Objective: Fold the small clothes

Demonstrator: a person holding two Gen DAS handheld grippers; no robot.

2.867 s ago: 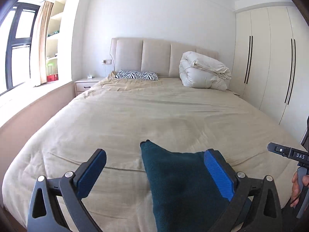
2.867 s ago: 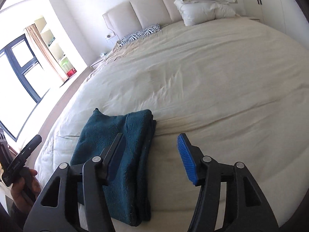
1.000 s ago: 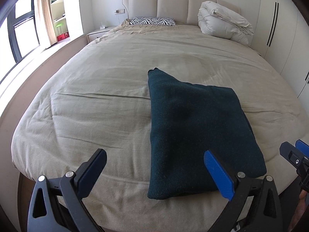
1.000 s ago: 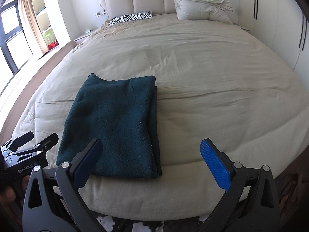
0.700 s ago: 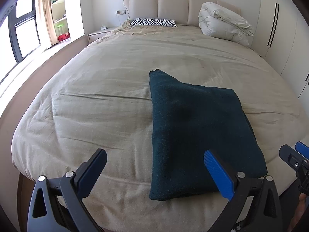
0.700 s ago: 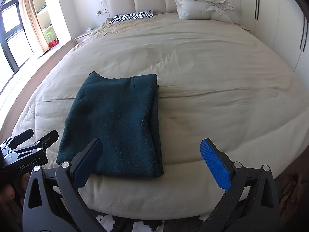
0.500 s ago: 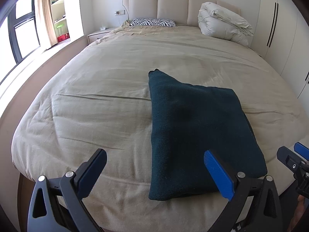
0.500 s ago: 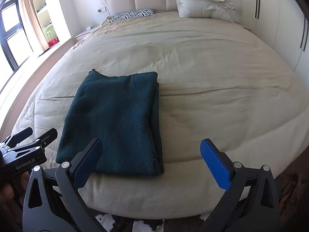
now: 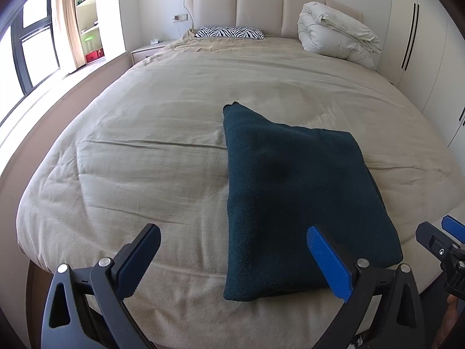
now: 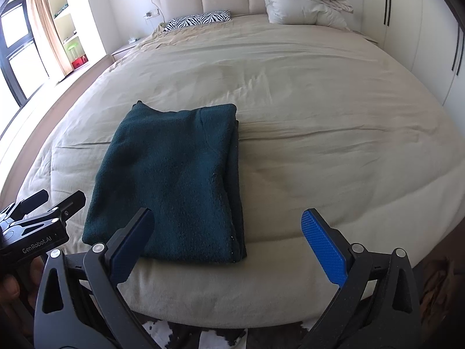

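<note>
A dark teal sweater (image 9: pixel 293 192) lies folded into a rectangle near the foot of the beige bed (image 9: pixel 151 133). From the right wrist the sweater (image 10: pixel 174 180) shows a stacked fold edge along its right side. My left gripper (image 9: pixel 232 257) hovers open in front of the bed's foot edge, its right finger over the sweater's near right corner, not touching it. My right gripper (image 10: pixel 226 241) is also open and empty, held back from the bed to the right of the sweater. Each gripper shows at the edge of the other's view.
A zebra-print pillow (image 9: pixel 229 32) and a rolled white duvet (image 9: pixel 337 39) lie at the padded headboard. White wardrobes (image 9: pixel 421 43) line the right wall. A nightstand (image 9: pixel 146 50), shelves and a window stand on the left. A black-and-white rug (image 10: pixel 186 334) lies below the bed's foot.
Both grippers have pulled back from the bed since 2.9 s ago, leaving the folded sweater lying free. Over the last second hardly anything has moved.
</note>
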